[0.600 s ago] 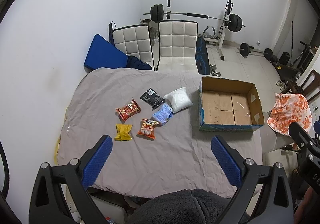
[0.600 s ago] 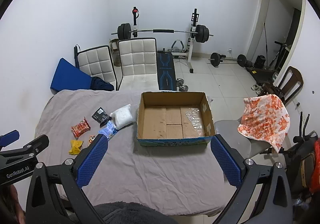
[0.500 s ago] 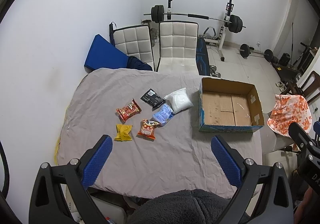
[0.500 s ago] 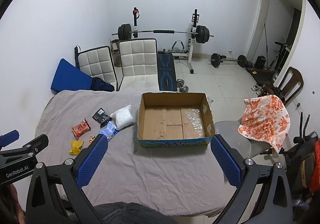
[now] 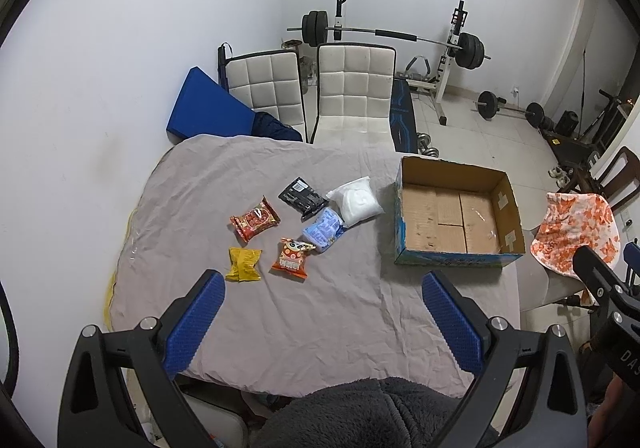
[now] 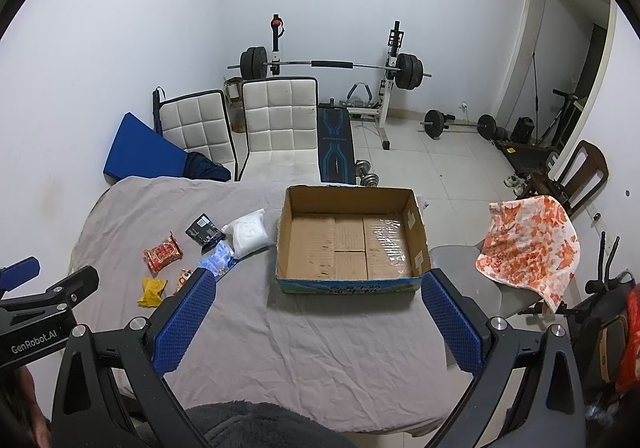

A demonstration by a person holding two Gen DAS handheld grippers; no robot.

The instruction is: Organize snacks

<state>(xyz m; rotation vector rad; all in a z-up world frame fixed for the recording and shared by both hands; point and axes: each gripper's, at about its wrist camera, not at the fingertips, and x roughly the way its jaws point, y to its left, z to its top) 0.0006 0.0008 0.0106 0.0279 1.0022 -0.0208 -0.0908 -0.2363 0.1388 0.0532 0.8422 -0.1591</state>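
Observation:
Several snack packs lie on the grey-covered table [image 5: 328, 312]: a red pack [image 5: 254, 219], a yellow pack [image 5: 242, 264], an orange pack [image 5: 292, 258], a pale blue pack [image 5: 323, 228], a black pack [image 5: 303, 197] and a white bag [image 5: 354, 201]. To their right stands an empty open cardboard box [image 5: 456, 187], centred in the right wrist view [image 6: 350, 244]. My left gripper [image 5: 324, 284] hangs open above the table's near edge, well short of the packs. Open too, my right gripper [image 6: 316, 284] is held before the box, with nothing between its fingers.
Two white padded chairs [image 5: 352, 87] and a blue mat [image 5: 208, 107] stand beyond the table's far edge. A barbell rack [image 6: 332, 65] and weights fill the back. A chair with an orange-patterned cloth [image 6: 528, 244] stands right of the table.

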